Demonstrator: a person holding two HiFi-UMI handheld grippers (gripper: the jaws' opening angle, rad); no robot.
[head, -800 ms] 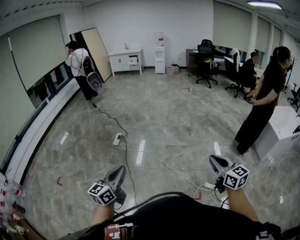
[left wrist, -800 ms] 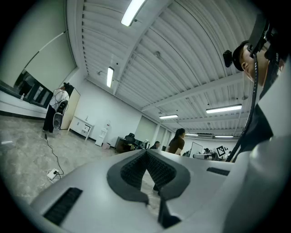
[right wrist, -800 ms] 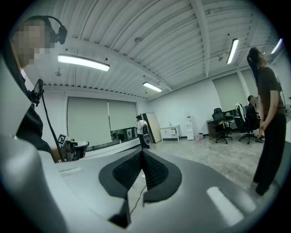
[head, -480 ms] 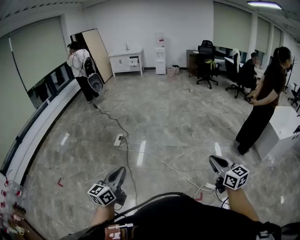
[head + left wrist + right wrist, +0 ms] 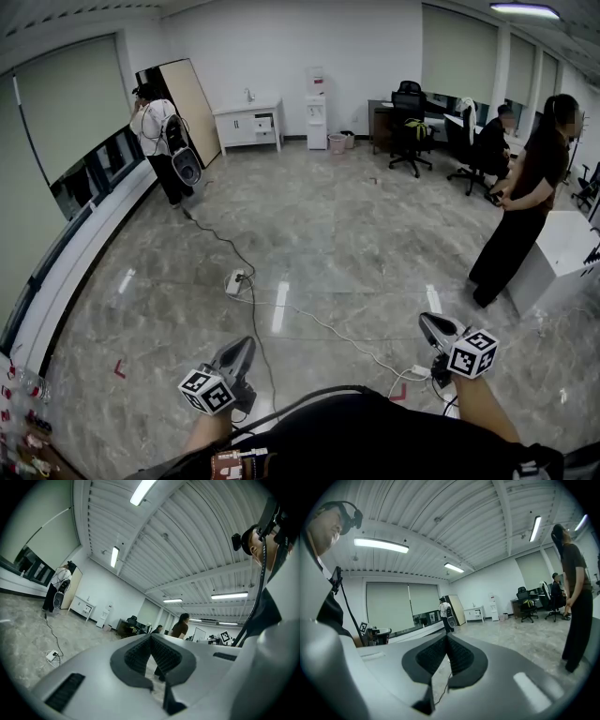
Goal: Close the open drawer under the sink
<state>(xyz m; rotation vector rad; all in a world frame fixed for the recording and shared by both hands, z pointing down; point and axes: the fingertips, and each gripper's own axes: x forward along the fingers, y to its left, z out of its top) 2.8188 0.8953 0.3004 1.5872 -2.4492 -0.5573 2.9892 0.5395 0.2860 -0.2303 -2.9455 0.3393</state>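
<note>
A wide floor [image 5: 356,234] separates the person from the sink cabinet [image 5: 248,122] at the back wall, where the drawer [image 5: 265,119] seems open. The cable [image 5: 216,236] and power strip [image 5: 233,280] lying across that floor could catch a foot. The left gripper [image 5: 244,345] and right gripper [image 5: 425,321] have their fingers clenched on nothing, so a badly aimed push could glance off the drawer front.

We tag this an open-plan office, desks [image 5: 380,112] with black swivel chairs [image 5: 410,117] by the far wall, water dispenser [image 5: 317,108], white sink cabinet [image 5: 248,125], ceiling strip lights [image 5: 525,9], blinds [image 5: 70,103] over long windows, glossy marble-look floor [image 5: 356,234], power strip [image 5: 234,280] on trailing cable.
</note>
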